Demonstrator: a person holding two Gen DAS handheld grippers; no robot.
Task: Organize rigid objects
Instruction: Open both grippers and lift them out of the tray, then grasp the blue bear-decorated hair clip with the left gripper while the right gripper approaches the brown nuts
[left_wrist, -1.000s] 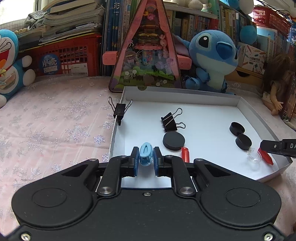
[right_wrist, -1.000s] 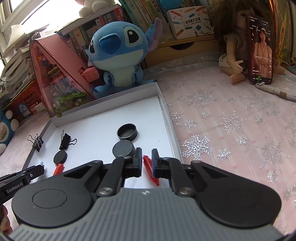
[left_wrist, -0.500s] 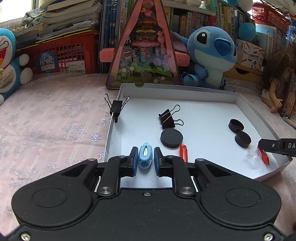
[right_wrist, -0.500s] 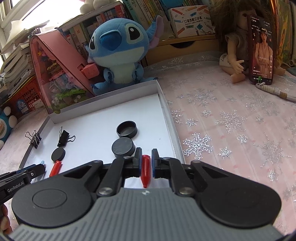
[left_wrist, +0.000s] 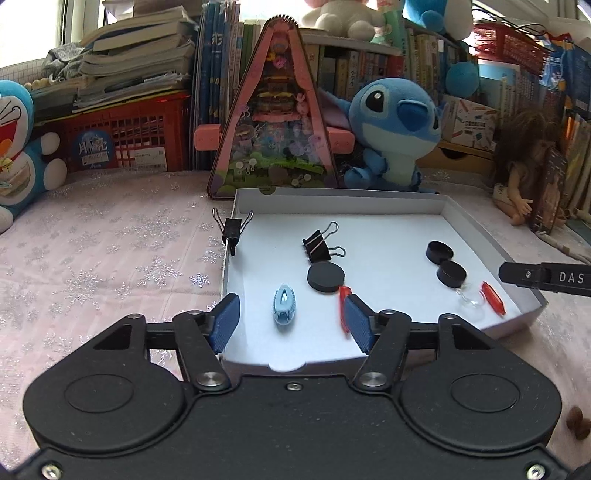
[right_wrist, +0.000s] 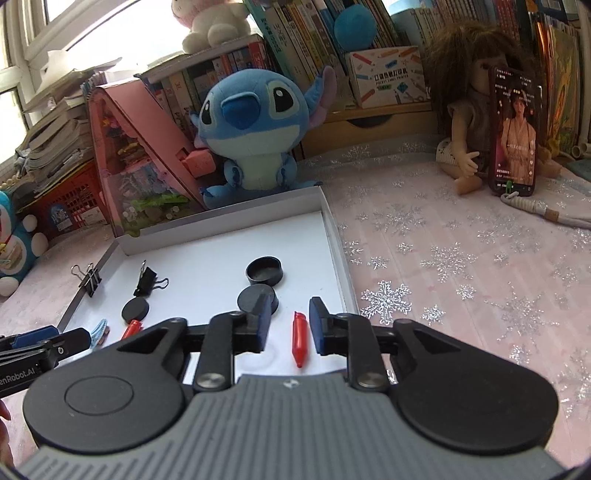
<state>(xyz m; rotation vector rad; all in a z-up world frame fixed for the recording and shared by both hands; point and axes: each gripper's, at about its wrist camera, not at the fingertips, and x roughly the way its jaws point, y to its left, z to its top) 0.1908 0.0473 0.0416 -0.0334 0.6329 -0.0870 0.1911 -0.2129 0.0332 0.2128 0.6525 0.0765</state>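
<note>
A white shallow box (left_wrist: 340, 201) (right_wrist: 334, 229) lies on the pink cloth. In it lie a light blue clip (left_wrist: 283, 304) (right_wrist: 99, 329), a red piece (left_wrist: 344, 301) (right_wrist: 131, 329), another red piece (right_wrist: 299, 338) (left_wrist: 493, 297), a black disc (left_wrist: 325, 277) (right_wrist: 136, 309), two black caps (left_wrist: 439, 252) (right_wrist: 264, 270), a binder clip (left_wrist: 317, 243) (right_wrist: 147, 281) and a clear piece (left_wrist: 471, 301). A second binder clip (left_wrist: 232, 229) (right_wrist: 88, 277) grips the box's left wall. My left gripper (left_wrist: 291, 321) is open over the blue clip. My right gripper (right_wrist: 290, 323) is open over the red piece.
A Stitch plush (left_wrist: 391, 129) (right_wrist: 255, 125) and a pink triangular toy house (left_wrist: 273, 125) stand behind the box. A doll (right_wrist: 469, 122) with a phone (right_wrist: 513, 129) sits at the right. A red basket (left_wrist: 129, 136) and a Doraemon plush (left_wrist: 14, 144) stand at the left.
Both grippers have opened. The blue clip has left my left gripper and lies in the box. The red piece has left my right gripper and lies in the box.
</note>
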